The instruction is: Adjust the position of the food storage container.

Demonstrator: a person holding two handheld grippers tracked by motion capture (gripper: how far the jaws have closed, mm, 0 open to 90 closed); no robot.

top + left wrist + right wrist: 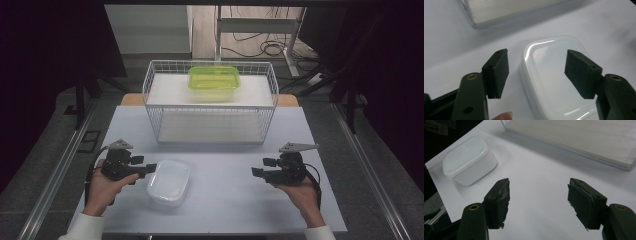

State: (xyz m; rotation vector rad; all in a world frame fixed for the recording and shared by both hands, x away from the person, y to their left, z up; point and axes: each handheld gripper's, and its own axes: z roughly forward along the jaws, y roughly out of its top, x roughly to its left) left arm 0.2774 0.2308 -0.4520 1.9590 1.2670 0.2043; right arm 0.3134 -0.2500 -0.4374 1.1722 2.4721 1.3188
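Black jaws of the left tool (536,72) stand wide over the white box (556,80) on the desk (230,165), reaching to grasp. Next: lower, close on its sides. Right tool (539,202) waits wide.

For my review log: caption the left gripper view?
Open left claw poised over a lidded white box on the table.

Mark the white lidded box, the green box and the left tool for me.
white lidded box (169,182): high view, middle of its lid.
green box (213,79): high view, centre of its lid, on the wire rack's upper shelf.
left tool (536,72): left gripper view, midway between its open fingertips.
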